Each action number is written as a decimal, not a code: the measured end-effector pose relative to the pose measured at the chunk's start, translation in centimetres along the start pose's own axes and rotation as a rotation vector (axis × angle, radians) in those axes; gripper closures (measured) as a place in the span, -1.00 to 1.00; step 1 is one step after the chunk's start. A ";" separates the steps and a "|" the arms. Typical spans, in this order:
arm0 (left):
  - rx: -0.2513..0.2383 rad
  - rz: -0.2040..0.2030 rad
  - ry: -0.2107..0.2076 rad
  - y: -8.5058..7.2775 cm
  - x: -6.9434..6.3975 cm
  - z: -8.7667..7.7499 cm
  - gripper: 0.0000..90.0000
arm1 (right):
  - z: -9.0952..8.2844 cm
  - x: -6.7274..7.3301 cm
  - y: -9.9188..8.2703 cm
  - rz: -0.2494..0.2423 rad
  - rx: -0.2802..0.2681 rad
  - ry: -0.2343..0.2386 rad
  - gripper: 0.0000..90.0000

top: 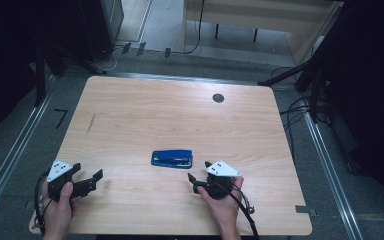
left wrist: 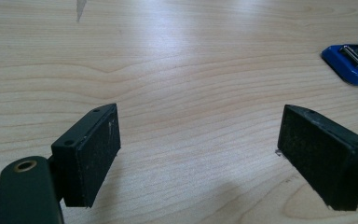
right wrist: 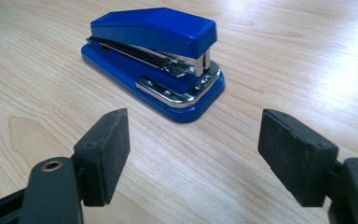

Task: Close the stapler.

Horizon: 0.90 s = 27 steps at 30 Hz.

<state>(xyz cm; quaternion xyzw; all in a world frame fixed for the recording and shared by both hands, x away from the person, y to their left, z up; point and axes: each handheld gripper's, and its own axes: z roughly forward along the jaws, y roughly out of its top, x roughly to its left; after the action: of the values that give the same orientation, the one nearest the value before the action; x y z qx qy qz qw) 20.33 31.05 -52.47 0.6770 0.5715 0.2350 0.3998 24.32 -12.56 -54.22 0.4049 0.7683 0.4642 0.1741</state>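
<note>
High view: a blue stapler [top: 172, 158] is seen lying mid-worktop [top: 130, 110], the right gripper [top: 198, 172] just beside it, the left gripper [top: 87, 177] well apart.
Left gripper view: fingers [left wrist: 93, 151] are spread wide over bare wood; the stapler [left wrist: 354, 60] is cut off at the edge.
Right gripper view: fingers [right wrist: 107, 149] are parted, nothing gripped; the stapler's [right wrist: 156, 58] chrome front is shown clearly.

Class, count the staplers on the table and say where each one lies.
1. The blue stapler lies near the middle of the table, just ahead of the open right gripper. None appears hidden.
</note>
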 end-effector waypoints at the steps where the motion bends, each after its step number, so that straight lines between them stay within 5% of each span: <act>1: 0.000 0.000 0.000 0.0 0.0 0.0 -0.70 | -0.1 -0.1 0.0 0.008 -0.002 0.003 -0.49; 14: -0.008 -0.008 -0.006 0.0 0.1 -0.1 -0.70 | -0.6 -0.9 -0.3 0.047 -0.020 0.022 -0.63; 17: -0.005 -0.006 -0.007 0.0 0.1 0.0 -0.70 | -0.9 -1.3 -0.5 0.013 0.020 -0.023 -0.63; 27: -0.004 -0.003 -0.003 0.0 0.1 0.0 -0.70 | -2.3 -3.0 -1.2 0.055 -0.012 -0.023 -0.64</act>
<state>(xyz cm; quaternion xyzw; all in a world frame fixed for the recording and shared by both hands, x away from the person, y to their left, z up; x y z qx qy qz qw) 20.31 31.14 -52.46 0.6758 0.5715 0.2346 0.4020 24.10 -16.49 -54.36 0.4301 0.7522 0.4685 0.1727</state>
